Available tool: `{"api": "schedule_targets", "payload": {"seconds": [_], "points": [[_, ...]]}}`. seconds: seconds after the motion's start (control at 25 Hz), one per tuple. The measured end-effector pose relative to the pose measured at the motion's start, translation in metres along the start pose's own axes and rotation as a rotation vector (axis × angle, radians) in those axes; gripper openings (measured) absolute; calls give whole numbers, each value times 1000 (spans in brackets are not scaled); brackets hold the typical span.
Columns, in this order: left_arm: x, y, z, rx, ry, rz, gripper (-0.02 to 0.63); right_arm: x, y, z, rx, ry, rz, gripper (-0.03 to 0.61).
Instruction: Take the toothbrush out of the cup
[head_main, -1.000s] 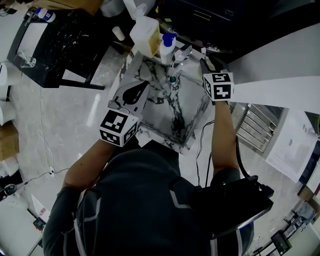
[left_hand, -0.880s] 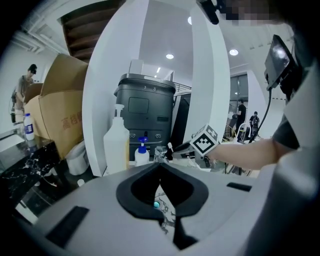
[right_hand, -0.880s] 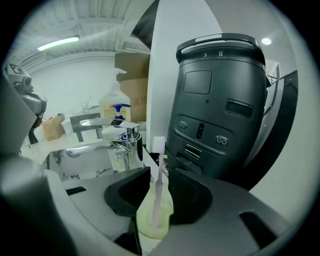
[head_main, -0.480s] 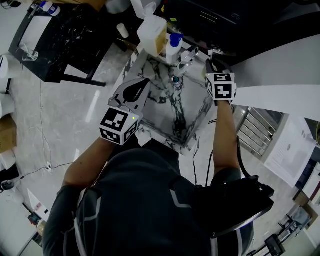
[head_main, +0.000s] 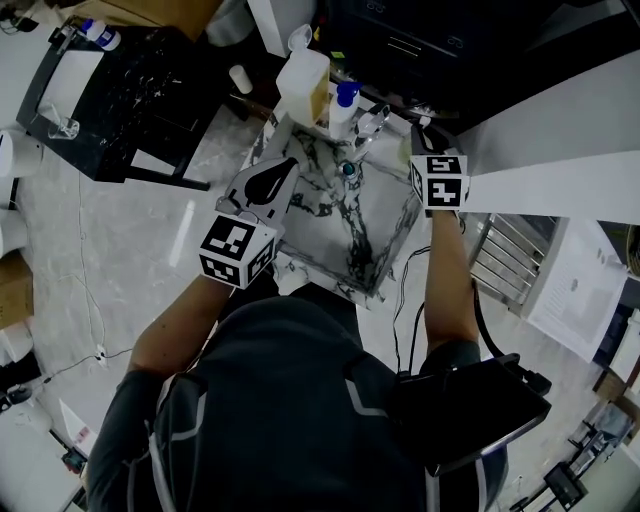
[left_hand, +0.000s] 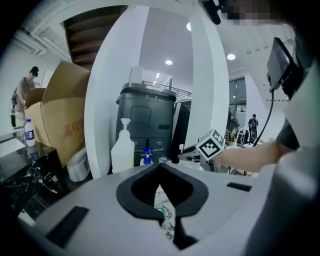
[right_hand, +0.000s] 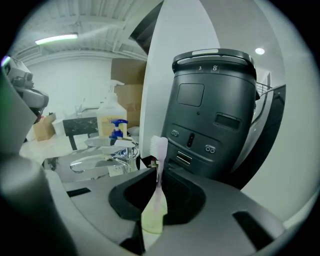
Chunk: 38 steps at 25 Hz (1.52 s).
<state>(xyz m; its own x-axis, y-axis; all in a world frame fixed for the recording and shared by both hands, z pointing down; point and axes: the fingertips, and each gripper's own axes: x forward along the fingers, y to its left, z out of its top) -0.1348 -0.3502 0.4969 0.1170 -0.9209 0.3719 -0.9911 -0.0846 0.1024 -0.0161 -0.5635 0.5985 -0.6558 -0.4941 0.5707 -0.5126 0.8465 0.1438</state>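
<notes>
A pale pink toothbrush (right_hand: 160, 150) stands upright between the jaws of my right gripper (right_hand: 159, 186), bristles up and its yellowish handle low in the gap. The jaws are closing and the pads press on the handle. In the head view this gripper (head_main: 413, 130) is at the far right corner of the marble washbasin top (head_main: 345, 235), beside the chrome tap (head_main: 372, 118). My left gripper (left_hand: 161, 189) has its tips together with nothing in them, and hovers over the basin's left side (head_main: 288, 168). No cup shows clearly in any view.
A large white pump jug (head_main: 303, 85) and a blue-capped bottle (head_main: 343, 100) stand at the basin's far edge. A dark grey machine (right_hand: 212, 115) rises right behind the toothbrush. A black table (head_main: 130, 90) stands to the left, cardboard boxes (left_hand: 60, 120) beyond it.
The head view has shifted slightly. Both grippers keep nearly the same places over the marble top, the right one a little higher by the tap.
</notes>
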Motion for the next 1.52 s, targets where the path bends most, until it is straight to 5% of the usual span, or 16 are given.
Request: {"api": "schedule_targets", "payload": {"seconds": [0.56,1.24,1.52], "points": [[-16,12,49,55,-90,-127,9,-85,-15,44,161,-103,-140,52],[-38,11,104,126,-230,-293,9,-226,12,98,378,-352,-240,41],[-60,12,135,121,-284,-320,9,-279,36,128,346,-438,-241,41]]}}
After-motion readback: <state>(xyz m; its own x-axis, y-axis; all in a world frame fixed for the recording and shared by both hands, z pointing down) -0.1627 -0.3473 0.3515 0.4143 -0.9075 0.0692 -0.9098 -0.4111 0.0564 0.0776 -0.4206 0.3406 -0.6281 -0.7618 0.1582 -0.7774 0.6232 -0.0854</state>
